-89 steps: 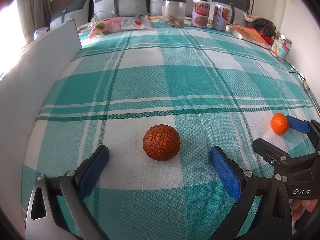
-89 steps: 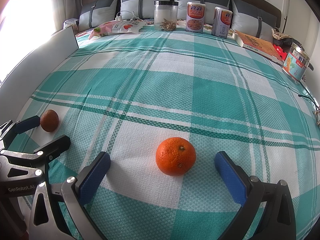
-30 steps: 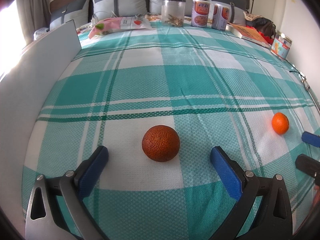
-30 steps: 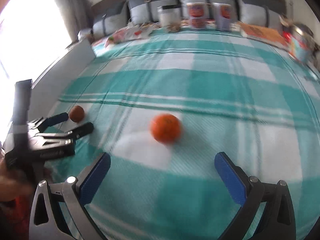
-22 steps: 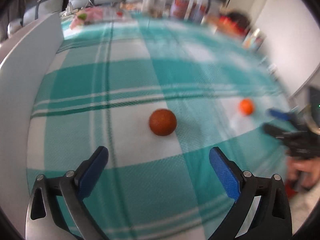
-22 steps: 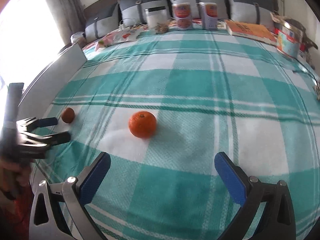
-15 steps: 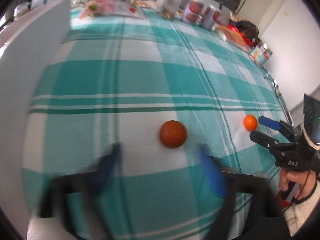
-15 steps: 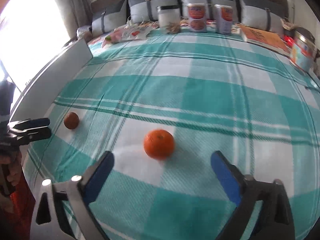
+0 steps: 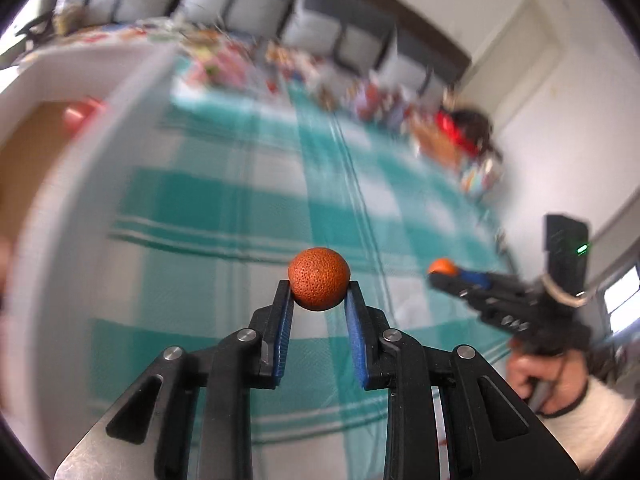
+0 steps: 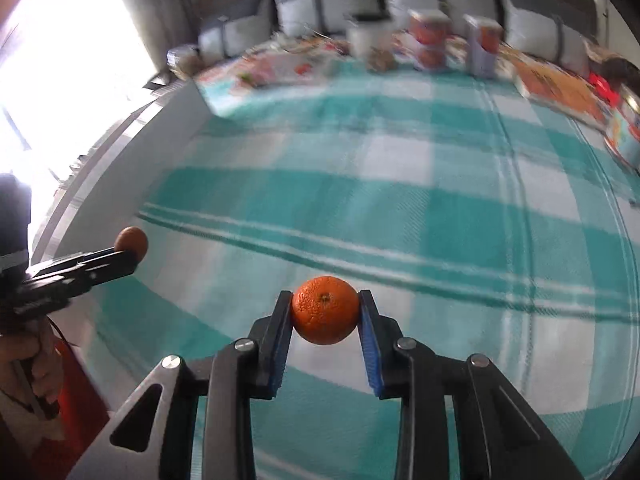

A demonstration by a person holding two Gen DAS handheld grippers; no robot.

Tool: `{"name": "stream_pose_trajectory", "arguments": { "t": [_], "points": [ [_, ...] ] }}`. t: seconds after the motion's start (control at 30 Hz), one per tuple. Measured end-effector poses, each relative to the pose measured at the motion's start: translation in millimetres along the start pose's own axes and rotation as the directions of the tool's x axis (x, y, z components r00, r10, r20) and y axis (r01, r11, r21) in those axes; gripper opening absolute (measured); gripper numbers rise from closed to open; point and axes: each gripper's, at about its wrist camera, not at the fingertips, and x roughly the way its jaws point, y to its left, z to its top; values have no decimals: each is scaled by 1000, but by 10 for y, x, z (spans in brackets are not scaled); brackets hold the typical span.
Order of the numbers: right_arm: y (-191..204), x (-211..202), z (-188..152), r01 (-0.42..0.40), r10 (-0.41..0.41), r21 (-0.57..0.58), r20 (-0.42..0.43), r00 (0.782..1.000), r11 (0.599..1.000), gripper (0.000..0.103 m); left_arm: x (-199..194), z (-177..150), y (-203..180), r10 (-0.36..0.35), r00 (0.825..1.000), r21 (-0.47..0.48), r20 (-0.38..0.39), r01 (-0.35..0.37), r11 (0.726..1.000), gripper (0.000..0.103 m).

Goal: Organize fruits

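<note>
a: left wrist view?

b: left gripper [image 9: 319, 298] clamped on the dark orange fruit [image 9: 319, 284], blue pads [image 9: 285, 320] pressing both sides, fruit lifted clear above the teal plaid bedspread [image 9: 224, 196]. off to the right, right gripper [image 9: 444, 274] held in a hand [image 9: 548, 376], gripping the bright orange fruit [image 9: 440, 266] at its tip. background badly blurred; grey pillows [image 9: 256, 8] along the far edge, white board [image 9: 56, 184] on the left.

a: right wrist view?

b: right gripper [image 10: 325, 316] closed narrow on the bright orange fruit [image 10: 325, 310], stem end facing the camera, raised off the bedspread [image 10: 400, 200]. at the left edge, left gripper [image 10: 134, 254] carrying the dark orange fruit [image 10: 131, 240], also in the air. blurred cans [image 10: 430, 36] and a jar [image 10: 366, 36] at the far side near the pillows [image 10: 328, 4].
</note>
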Motion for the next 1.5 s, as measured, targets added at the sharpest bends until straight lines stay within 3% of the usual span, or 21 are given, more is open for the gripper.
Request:
{"name": "stream_pose_trajectory", "arguments": {
  "t": [0.07, 0.17, 0.3, 0.47, 0.53, 0.57, 0.6, 0.63, 0.7, 0.83, 0.93, 0.97, 1.0, 1.03, 1.13, 1.17, 1.27, 1.4, 1.43, 1.5],
  "points": [
    [407, -53, 247, -74, 75, -54, 18, 997, 996, 32, -467, 157, 245, 48, 997, -27, 65, -46, 999, 26],
    [1081, -20, 607, -181, 185, -146, 18, 983, 973, 32, -868, 367, 718, 150, 983, -100, 103, -140, 985, 26],
    [2136, 357, 1084, -318, 311, -251, -69, 948, 914, 32, -799, 649, 1439, 297, 954, -179, 43, -285, 942, 26],
    [2895, 1025, 1398, -270, 231, -296, -161, 960, 916, 32, -505, 749, 2057, 383, 922, -277, -65, -385, 880, 30],
    [2996, 1202, 1488, -271, 230, -260, -178, 957, 927, 33, -521, 708, 2127, 420, 905, -294, -73, -422, 858, 43],
    [3028, 1275, 1524, -275, 235, -236, -185, 954, 932, 40, -572, 690, 2130, 433, 899, -292, -65, -432, 853, 54],
    [3042, 1295, 1554, -276, 238, -219, -185, 953, 936, 54, -634, 675, 2111, 450, 892, -282, -55, -446, 850, 63],
    [3060, 1271, 1591, -271, 238, -209, -171, 956, 940, 64, -709, 667, 2086, 470, 882, -267, -42, -463, 845, 66],
    [3091, 1123, 1685, -287, 267, -200, -120, 956, 937, 98, -874, 681, 1981, 524, 852, -213, 2, -512, 832, 75],
    [3180, 787, 1876, -278, 270, -214, -65, 961, 937, 102, -1200, 719, 1645, 623, 776, -123, 98, -612, 781, 85],
    [3217, 394, 1986, -244, 254, -255, 8, 967, 936, 103, -1443, 661, 1374, 719, 678, -122, 153, -709, 694, 96],
    [3225, 244, 1984, -209, 228, -279, 37, 973, 937, 103, -1498, 616, 1313, 755, 638, -140, 152, -742, 655, 97],
    [3238, 144, 1944, -187, 211, -296, 50, 976, 937, 103, -1544, 559, 1286, 772, 620, -163, 142, -754, 636, 97],
    [3250, 62, 1880, -161, 188, -318, 55, 981, 934, 103, -1572, 492, 1283, 771, 625, -182, 121, -750, 636, 97],
    [3220, -43, 1514, -131, 149, -362, 23, 989, 923, 103, -1533, 214, 1316, 673, 740, -215, 22, -654, 726, 97],
    [3191, -20, 1358, -135, 144, -362, -1, 990, 922, 103, -1507, 135, 1318, 666, 746, -222, -4, -650, 727, 97],
    [3060, 174, 888, -137, 113, -328, -92, 989, 935, 103, -1499, -112, 1301, 713, 700, -258, -41, -697, 669, 97],
    [3047, 308, 555, -143, 92, -311, -172, 981, 940, 103, -1623, -213, 1186, 749, 663, -243, -13, -728, 641, 97],
    [3084, 291, 536, -136, 84, -322, -169, 982, 937, 103, -1675, -218, 1178, 753, 658, -253, -14, -731, 634, 97],
    [3188, 209, 563, -108, 61, -358, -142, 988, 927, 103, -1765, -238, 1184, 743, 669, -283, -17, -716, 638, 97]
  ]
}}
